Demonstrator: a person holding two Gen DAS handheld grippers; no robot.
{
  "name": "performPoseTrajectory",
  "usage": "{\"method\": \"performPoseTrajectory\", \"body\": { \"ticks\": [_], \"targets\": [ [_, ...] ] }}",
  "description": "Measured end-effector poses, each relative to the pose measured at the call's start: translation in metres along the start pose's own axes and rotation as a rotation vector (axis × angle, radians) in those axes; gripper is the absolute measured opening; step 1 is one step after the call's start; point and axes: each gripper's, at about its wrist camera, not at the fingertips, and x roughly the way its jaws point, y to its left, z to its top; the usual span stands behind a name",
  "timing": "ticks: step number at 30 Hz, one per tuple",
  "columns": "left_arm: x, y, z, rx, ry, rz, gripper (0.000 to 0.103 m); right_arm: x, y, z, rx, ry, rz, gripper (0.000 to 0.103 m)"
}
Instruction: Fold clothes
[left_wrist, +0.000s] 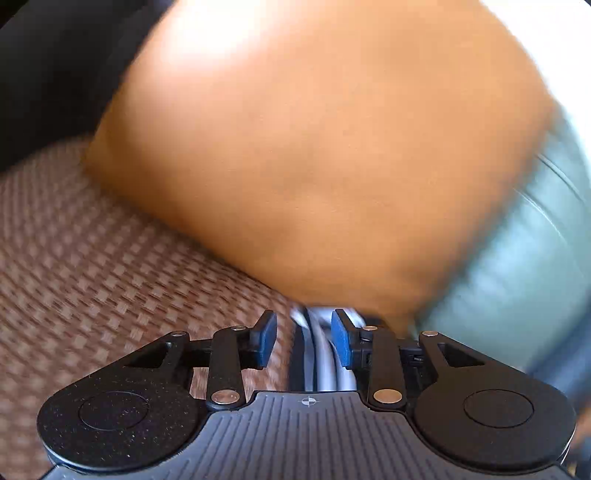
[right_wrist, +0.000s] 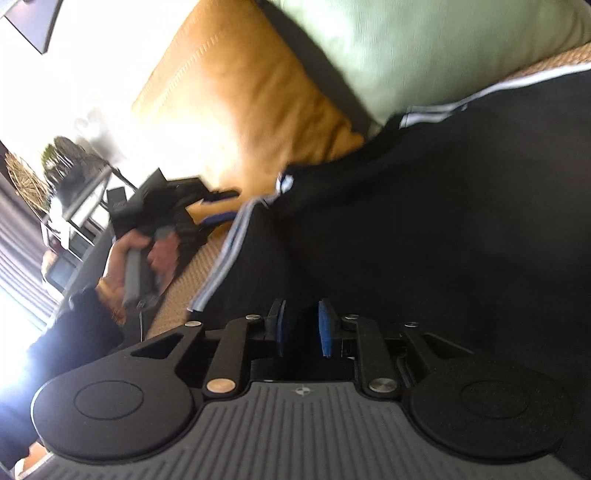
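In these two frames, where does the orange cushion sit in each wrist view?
Left wrist: the orange cushion fills the centre and top, blurred, resting on the woven mat.
Right wrist: the cushion is upper left of centre, beside the green cushion.
Shared landmark: the woven mat.

Two cushions show in the right wrist view: one mustard-orange leather cushion (right_wrist: 236, 92) at left and one pale green cushion (right_wrist: 424, 48) to its right. One black garment with white side stripes (right_wrist: 424, 221) lies near them on one woven brown seat surface (right_wrist: 192, 273). Two black two-finger grippers appear, one far left (right_wrist: 218, 206), one near (right_wrist: 303, 325). One hand (right_wrist: 129, 258) is visible.
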Motion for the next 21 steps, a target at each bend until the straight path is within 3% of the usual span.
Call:
{"method": "performPoseTrajectory", "body": {
  "ticks": [4, 6, 9, 11, 14, 16, 17, 19, 21],
  "targets": [
    [-0.038, -0.042, -0.053, 0.28, 0.131, -0.074, 0.048, -0.015, 0.014, -0.005, -0.029, 0.004, 0.043, 0.022],
    [-0.043, -0.052, -0.082, 0.345, 0.182, -0.105, 0.048, -0.013, 0.022, -0.009, -0.036, 0.024, 0.067, 0.022],
    [-0.04, -0.047, -0.112, 0.373, 0.249, -0.127, 0.048, 0.001, 0.033, -0.018, -0.06, 0.08, 0.107, 0.022],
    [-0.034, -0.046, -0.122, 0.413, 0.254, -0.084, 0.048, 0.011, 0.04, -0.023, -0.078, 0.116, 0.123, 0.022],
    [-0.019, -0.038, -0.131, 0.407, 0.242, -0.07, 0.046, 0.031, 0.034, -0.022, -0.106, 0.14, 0.056, 0.022],
    [-0.014, -0.044, -0.133, 0.413, 0.227, -0.059, 0.046, 0.038, 0.022, -0.017, -0.105, 0.127, -0.013, 0.016],
    [-0.013, -0.048, -0.135, 0.416, 0.219, -0.052, 0.046, 0.041, 0.014, -0.014, -0.097, 0.117, -0.034, 0.0],
    [-0.016, -0.055, -0.136, 0.424, 0.213, -0.033, 0.044, 0.042, 0.004, -0.011, -0.035, 0.12, -0.025, 0.0],
    [-0.035, -0.059, -0.139, 0.424, 0.218, -0.027, 0.045, 0.032, 0.01, -0.011, -0.012, 0.115, -0.014, 0.009]
  ]
}}
